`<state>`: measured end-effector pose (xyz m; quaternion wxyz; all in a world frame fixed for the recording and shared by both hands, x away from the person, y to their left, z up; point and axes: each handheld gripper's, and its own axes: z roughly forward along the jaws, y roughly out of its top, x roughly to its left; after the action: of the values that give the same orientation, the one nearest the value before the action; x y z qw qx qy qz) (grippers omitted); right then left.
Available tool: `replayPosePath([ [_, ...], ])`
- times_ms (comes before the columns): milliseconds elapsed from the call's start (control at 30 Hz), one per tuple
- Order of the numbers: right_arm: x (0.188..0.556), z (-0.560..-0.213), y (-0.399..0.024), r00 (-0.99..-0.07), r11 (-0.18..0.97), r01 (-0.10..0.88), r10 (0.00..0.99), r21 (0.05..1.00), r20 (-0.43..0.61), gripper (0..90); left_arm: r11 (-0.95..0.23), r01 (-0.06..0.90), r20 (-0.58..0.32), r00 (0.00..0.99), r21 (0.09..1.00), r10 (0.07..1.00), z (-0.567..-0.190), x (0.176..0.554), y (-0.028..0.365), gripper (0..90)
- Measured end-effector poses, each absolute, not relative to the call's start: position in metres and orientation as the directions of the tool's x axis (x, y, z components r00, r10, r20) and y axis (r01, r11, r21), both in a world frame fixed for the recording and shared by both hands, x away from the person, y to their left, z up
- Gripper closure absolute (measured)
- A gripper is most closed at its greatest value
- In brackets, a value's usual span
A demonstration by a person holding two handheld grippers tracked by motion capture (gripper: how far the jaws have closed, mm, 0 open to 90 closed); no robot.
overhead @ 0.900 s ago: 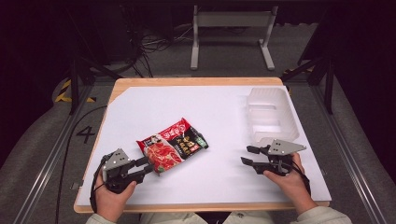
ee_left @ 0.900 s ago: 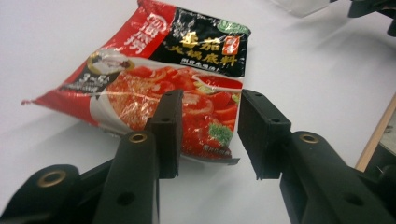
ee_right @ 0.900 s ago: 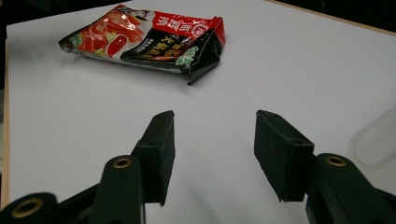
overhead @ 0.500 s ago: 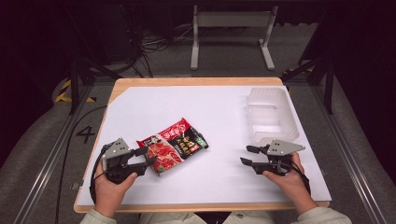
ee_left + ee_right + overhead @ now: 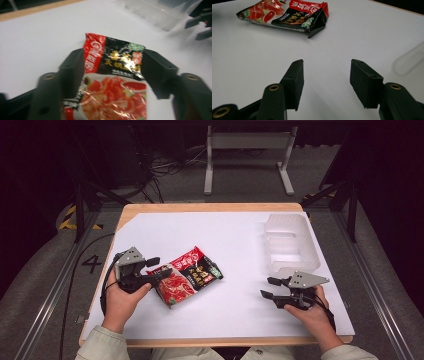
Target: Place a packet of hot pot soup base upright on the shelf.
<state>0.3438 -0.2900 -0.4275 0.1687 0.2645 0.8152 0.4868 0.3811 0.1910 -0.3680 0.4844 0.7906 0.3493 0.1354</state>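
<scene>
A red and black snack packet (image 5: 190,275) lies flat on the white table sheet, left of centre. My left gripper (image 5: 159,269) is at the packet's near-left end. In the left gripper view the packet (image 5: 112,75) lies between the two spread jaws of the left gripper (image 5: 112,60), with its edges close to both pads; I see no squeeze. My right gripper (image 5: 266,287) rests at the right, open, well away from the packet. In the right gripper view the right gripper (image 5: 327,67) has bare table between its jaws, and the packet (image 5: 284,13) lies farther off.
A clear plastic container (image 5: 290,245) stands at the back right, just beyond the right gripper; its rim (image 5: 409,62) sits to that gripper's right. The wooden table edge (image 5: 210,207) borders the white sheet. Dark floor, cables and a metal stand lie beyond.
The left hand has moved its gripper forward and right, up to the packet, so the packet's end now lies between the jaws. The right gripper has stayed in place.
</scene>
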Motion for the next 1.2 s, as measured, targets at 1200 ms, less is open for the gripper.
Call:
replayPosePath([
  [1200,0.322,-0.431,-0.301,-0.772,0.395,0.27,0.634,0.878,-0.048,44.2,-0.378,0.507,-0.193,0.759,0.775,0.622,-0.386,0.479,0.153,30.2],
])
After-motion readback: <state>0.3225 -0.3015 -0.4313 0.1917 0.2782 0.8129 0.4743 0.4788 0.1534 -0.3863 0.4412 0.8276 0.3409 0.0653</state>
